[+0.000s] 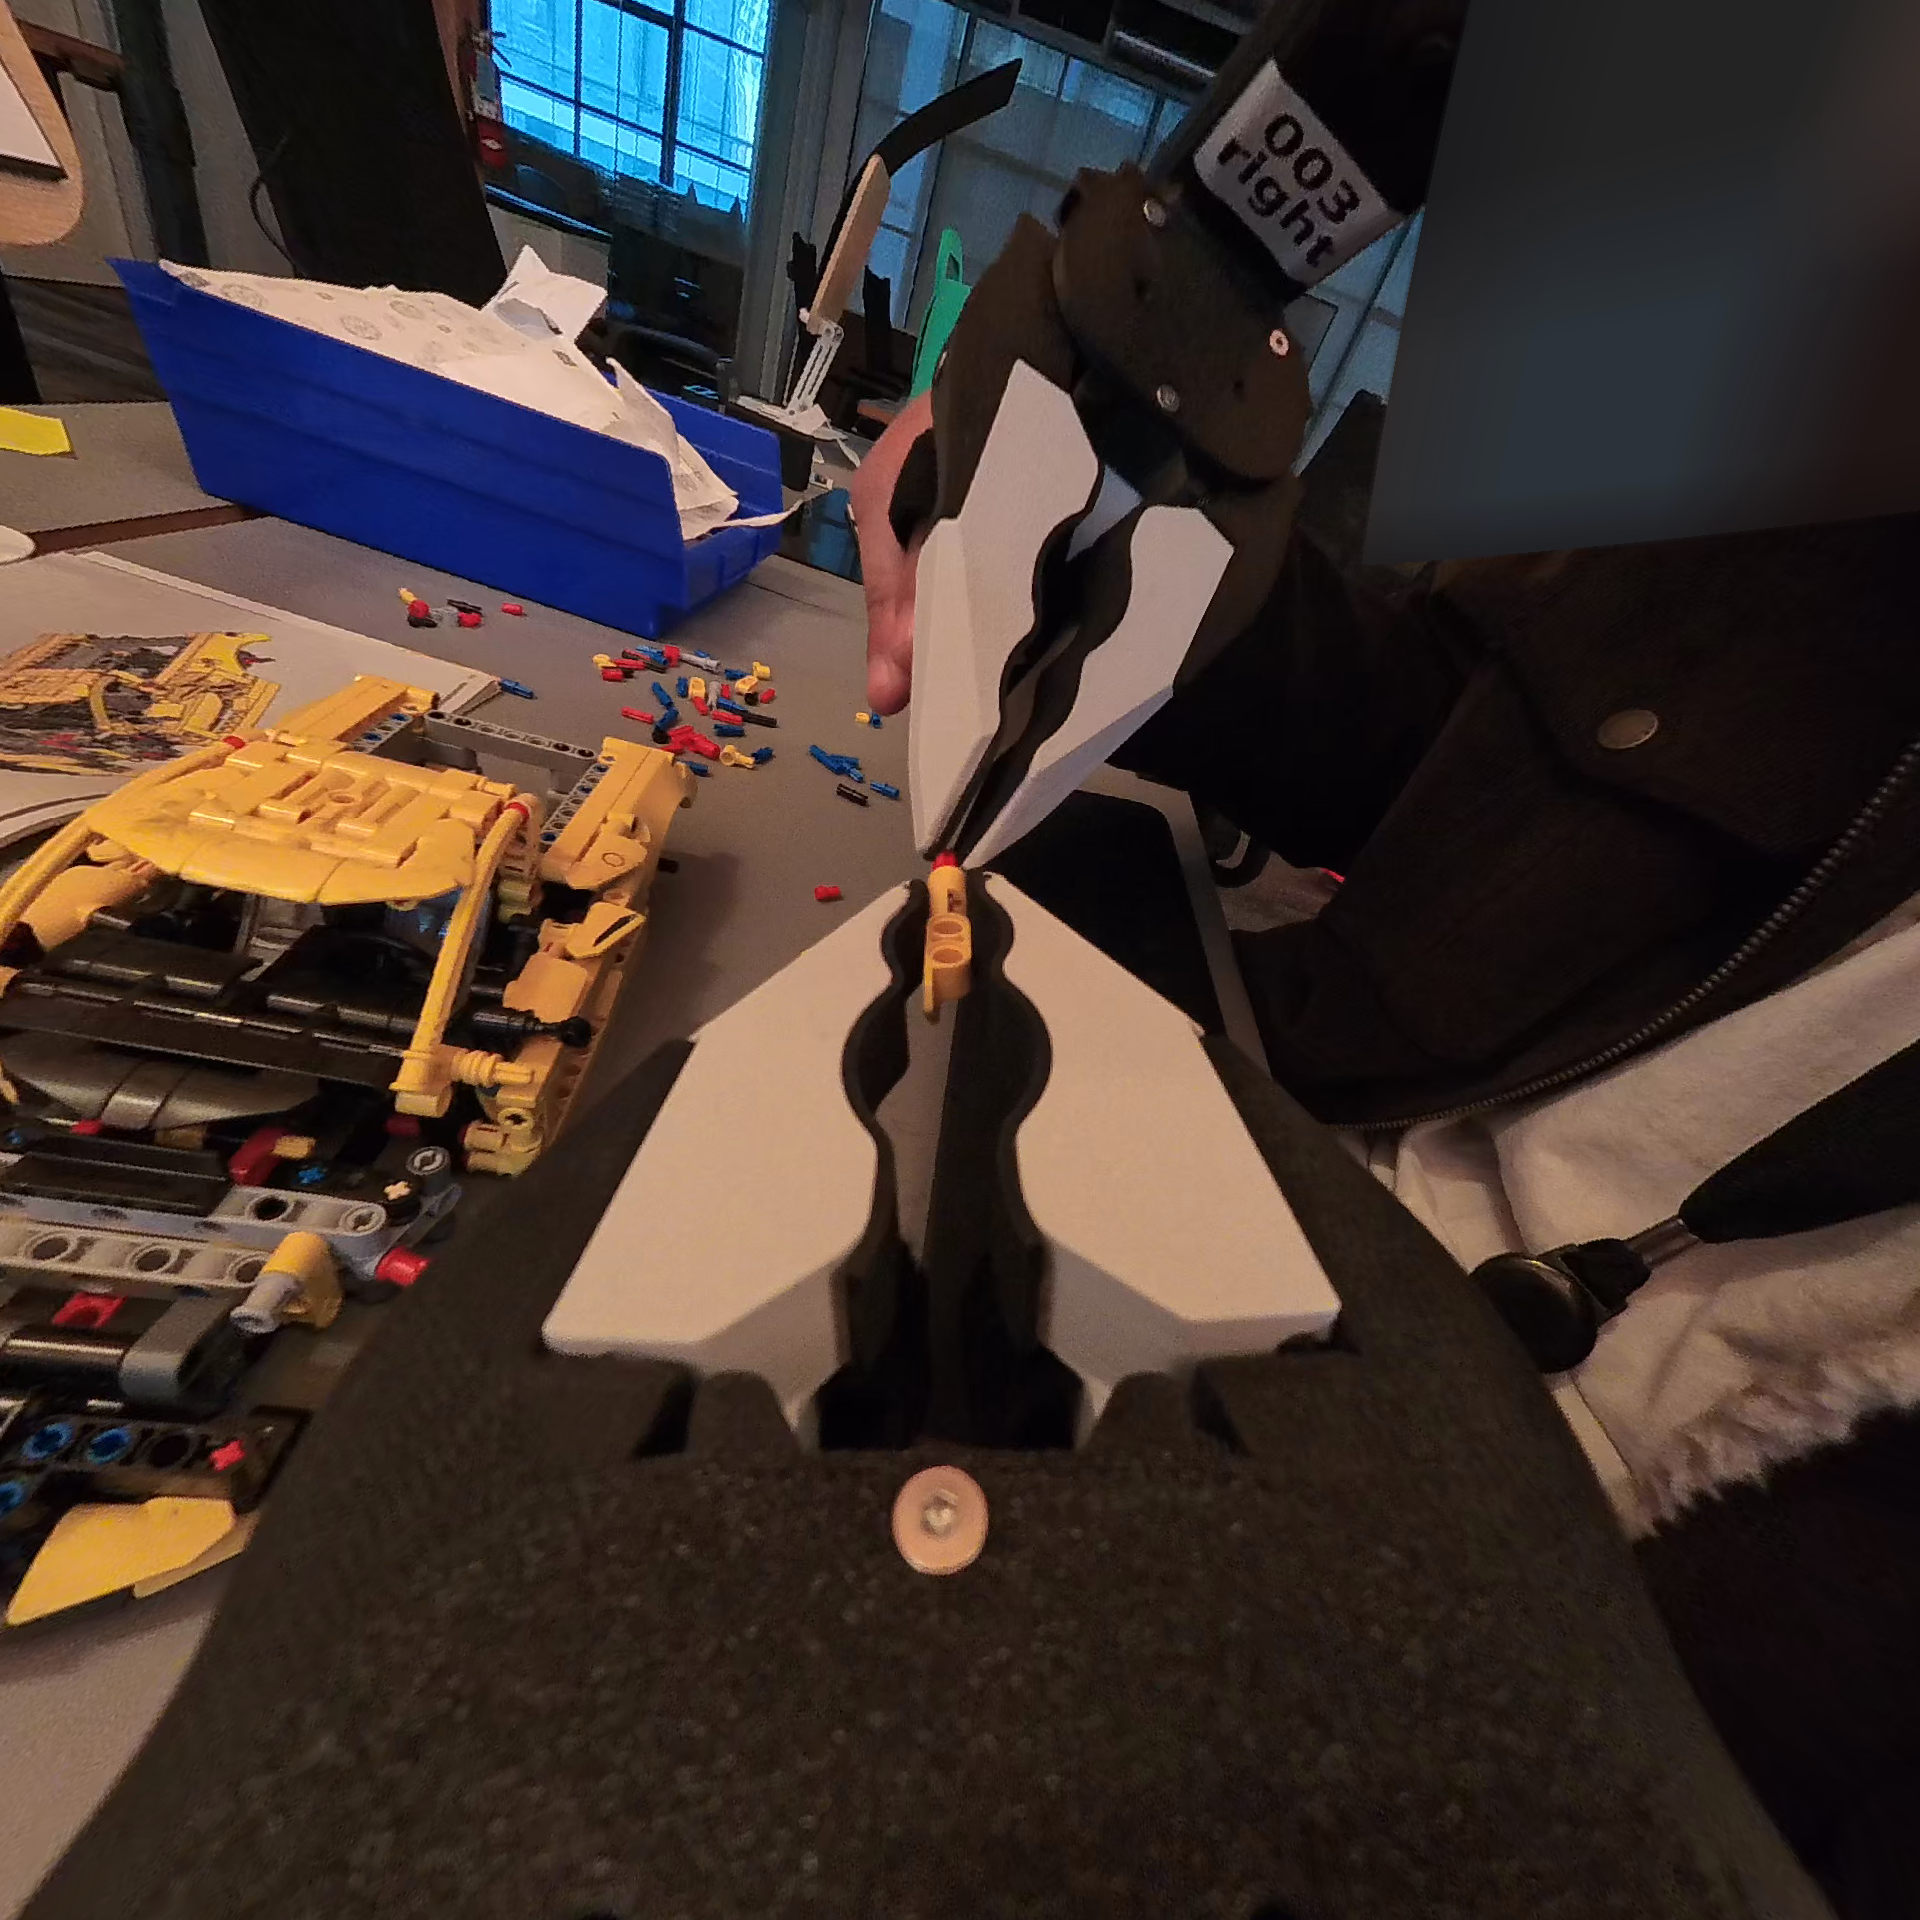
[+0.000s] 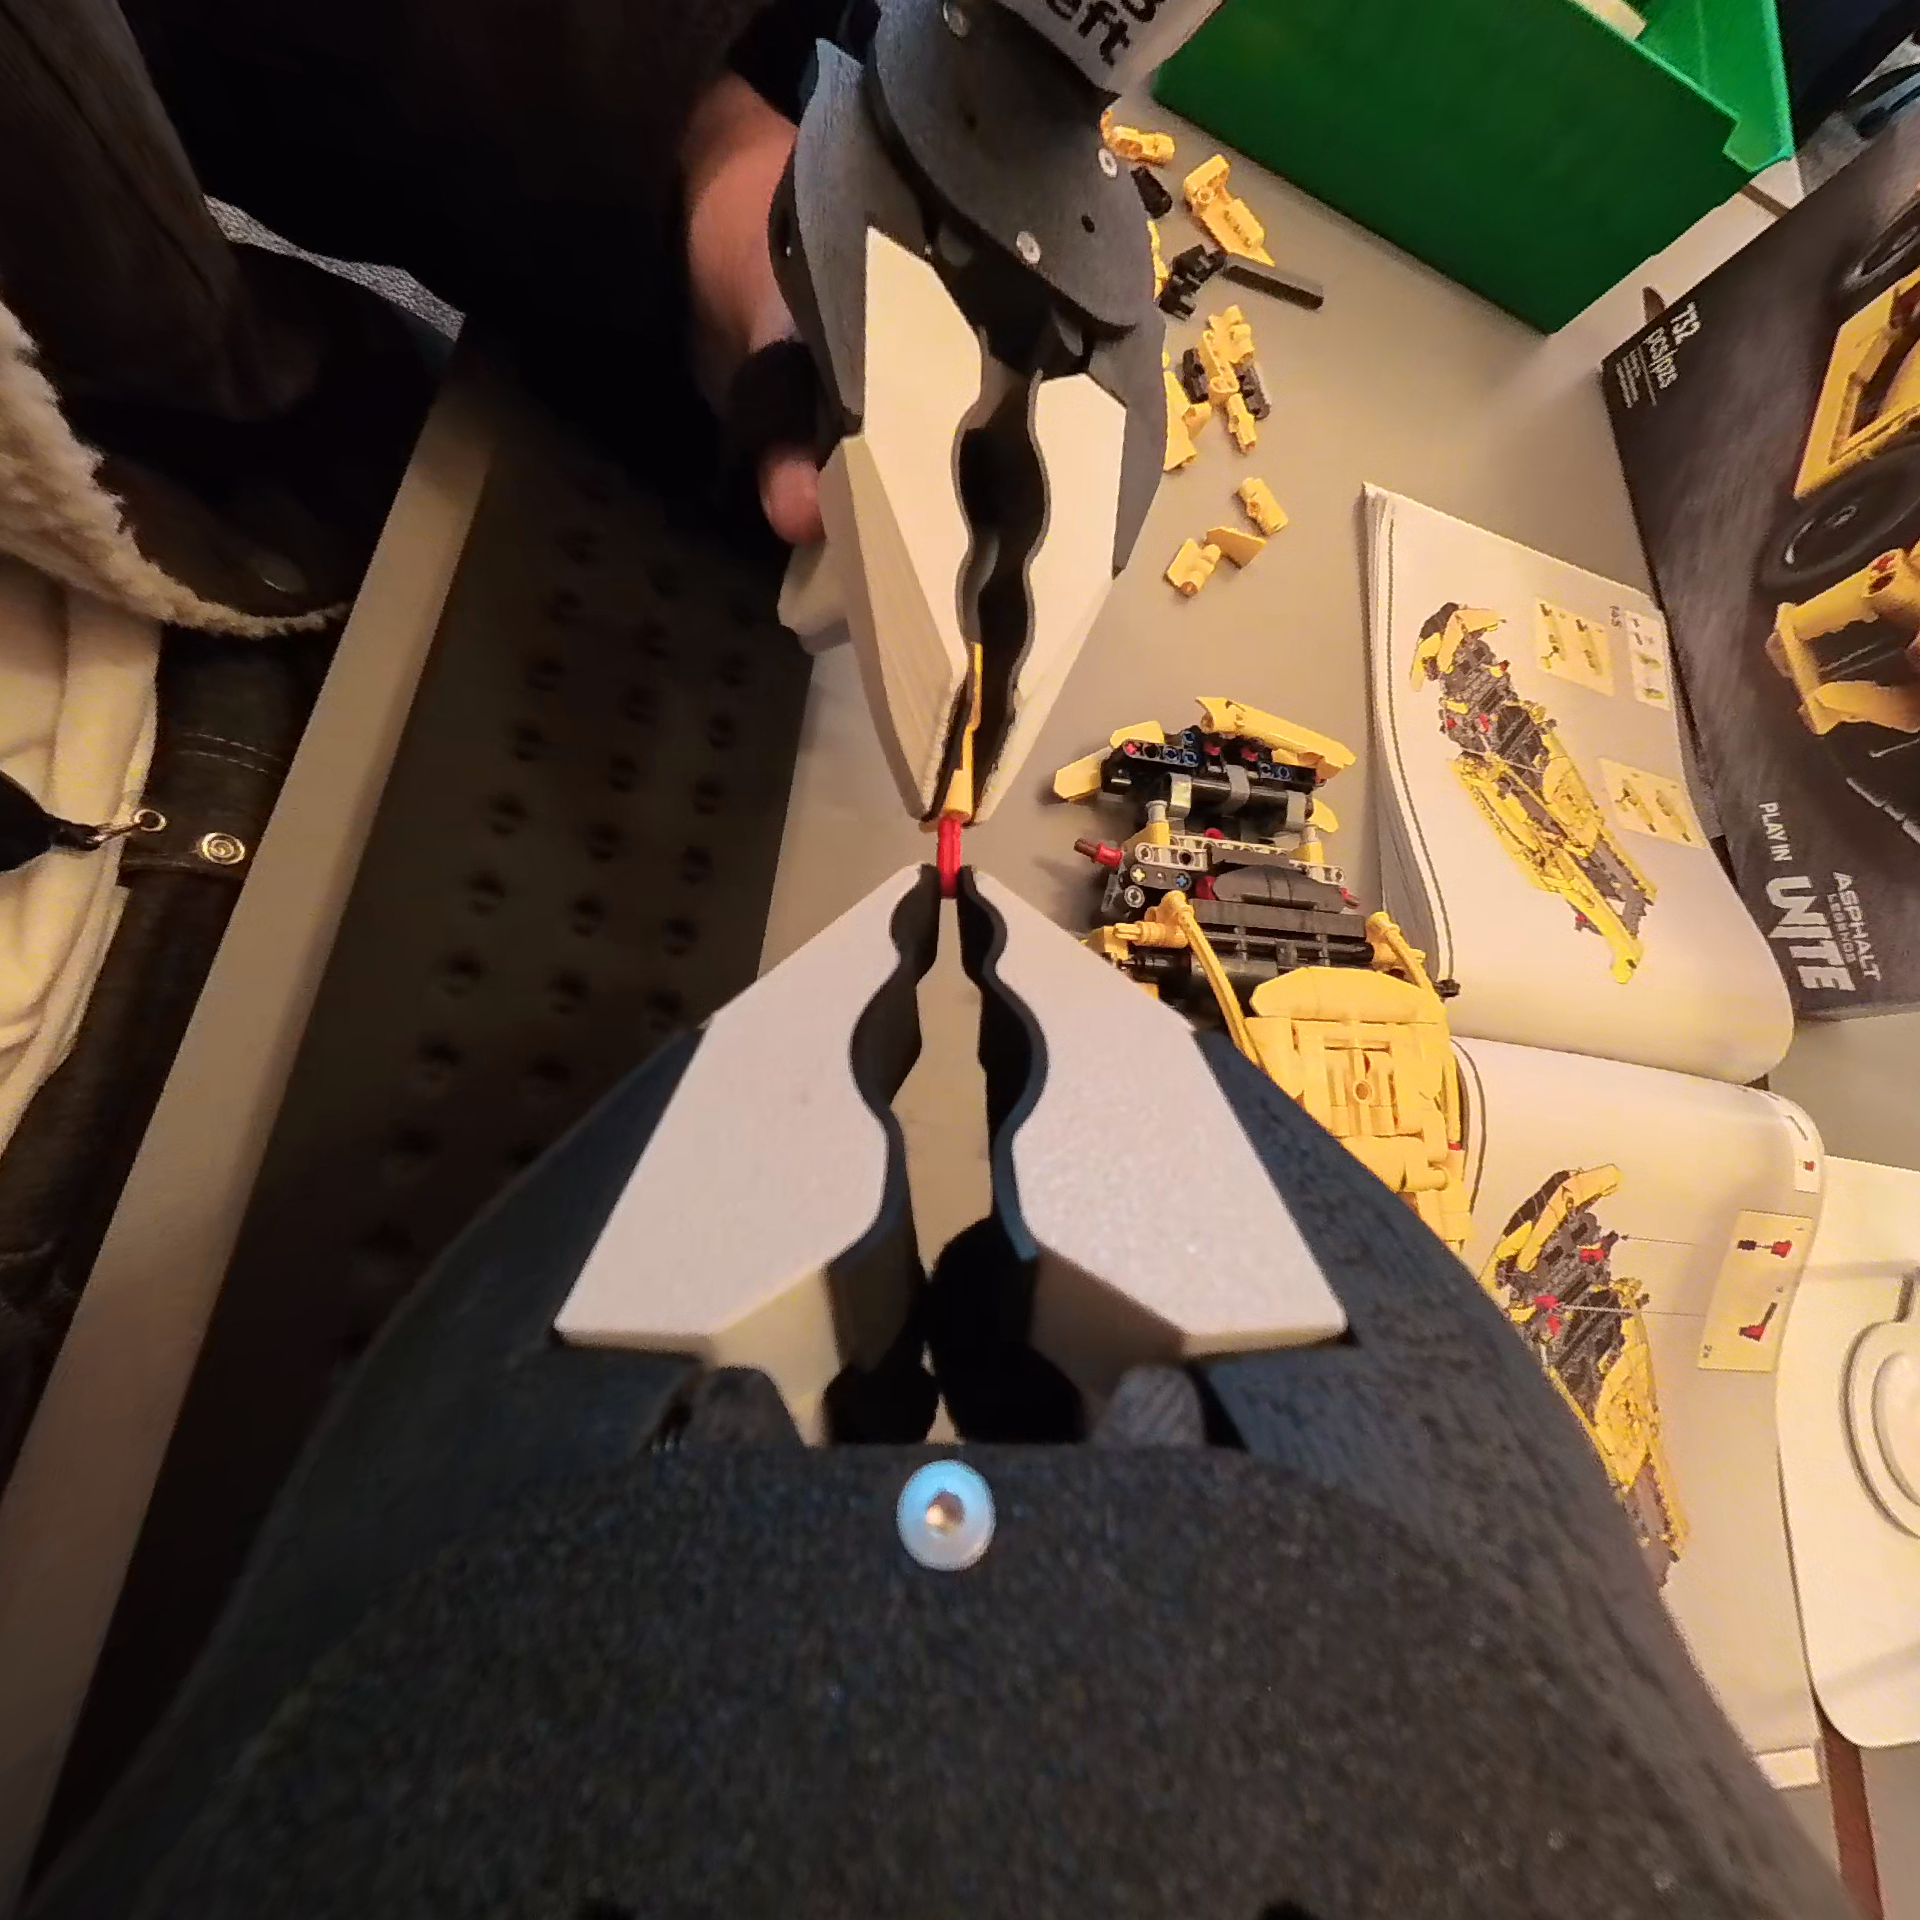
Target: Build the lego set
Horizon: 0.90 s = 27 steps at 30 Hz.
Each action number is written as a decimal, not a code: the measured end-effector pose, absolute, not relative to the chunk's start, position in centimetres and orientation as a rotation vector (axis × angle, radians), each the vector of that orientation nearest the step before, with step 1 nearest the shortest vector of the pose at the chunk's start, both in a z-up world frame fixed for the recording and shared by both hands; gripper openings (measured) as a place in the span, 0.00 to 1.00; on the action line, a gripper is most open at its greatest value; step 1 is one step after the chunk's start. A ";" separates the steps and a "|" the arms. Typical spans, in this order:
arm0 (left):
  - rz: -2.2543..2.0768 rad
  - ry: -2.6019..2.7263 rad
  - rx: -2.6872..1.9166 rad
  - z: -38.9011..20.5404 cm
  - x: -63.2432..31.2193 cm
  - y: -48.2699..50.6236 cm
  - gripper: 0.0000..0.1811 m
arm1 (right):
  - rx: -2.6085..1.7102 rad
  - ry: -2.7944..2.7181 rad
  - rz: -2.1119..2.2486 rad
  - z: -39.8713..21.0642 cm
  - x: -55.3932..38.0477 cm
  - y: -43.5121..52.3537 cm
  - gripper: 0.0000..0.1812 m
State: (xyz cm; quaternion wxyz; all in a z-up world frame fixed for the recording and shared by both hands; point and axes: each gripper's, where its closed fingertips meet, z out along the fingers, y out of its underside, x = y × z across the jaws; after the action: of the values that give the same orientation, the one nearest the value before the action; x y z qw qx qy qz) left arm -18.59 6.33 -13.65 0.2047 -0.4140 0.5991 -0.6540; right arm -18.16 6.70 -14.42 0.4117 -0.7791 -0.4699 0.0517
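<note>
Black foam-textured gripper bodies, pale wedge fingers, dark fleece-lined jacket

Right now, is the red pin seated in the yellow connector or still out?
Partly in. The red pin bridges both jaws' tips: one end meets the yellow connector, its middle still exposed. Depth hidden.

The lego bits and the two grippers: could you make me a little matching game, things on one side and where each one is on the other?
Things:
1. yellow connector
2. red pin
3. blue bin
4. yellow car model

Places:
A. on the table, holding crumpled paper
B. pinched in the right gripper
C. on the table beside the open instruction booklet
D. pinched in the left gripper

Pairs: 1-D, 2-B, 3-A, 4-C
</note>
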 end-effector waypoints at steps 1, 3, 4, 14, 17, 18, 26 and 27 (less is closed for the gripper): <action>-1.824 1.671 -1.158 -13.7 -18.6 6.3 0.04 | -1.954 -1.184 0.123 -14.3 -18.1 6.7 0.01; -1.826 1.675 -1.160 -13.7 -18.6 6.3 0.04 | -1.957 -1.185 0.126 -14.3 -18.1 6.7 0.01; -1.829 1.673 -1.160 -13.7 -18.6 6.3 0.04 | -1.953 -1.191 0.114 -14.3 -18.1 6.8 0.01; -1.900 1.662 -1.258 -14.1 -18.5 6.7 0.04 | -1.956 -1.260 -0.059 -14.6 -18.1 7.2 0.01; -1.897 1.656 -1.283 -14.3 -18.3 6.8 0.04 | -1.975 -1.242 -0.070 -14.6 -18.0 7.4 0.01; -1.894 1.659 -1.296 -14.4 -18.3 6.9 0.04 | -1.980 -1.241 -0.074 -14.8 -18.0 7.4 0.01; -1.933 1.594 -1.337 -14.1 -18.1 7.6 0.04 | -1.970 -1.137 0.007 -14.5 -17.8 8.1 0.01; -1.936 1.590 -1.342 -14.2 -18.0 7.6 0.04 | -1.971 -1.125 0.021 -14.5 -17.8 8.2 0.01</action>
State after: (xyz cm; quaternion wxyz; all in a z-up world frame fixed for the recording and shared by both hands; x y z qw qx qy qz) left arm -18.04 7.62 -14.15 0.1492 -0.4668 0.5534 -0.6735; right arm -17.83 8.17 -14.50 0.4223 -0.7872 -0.4494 0.0082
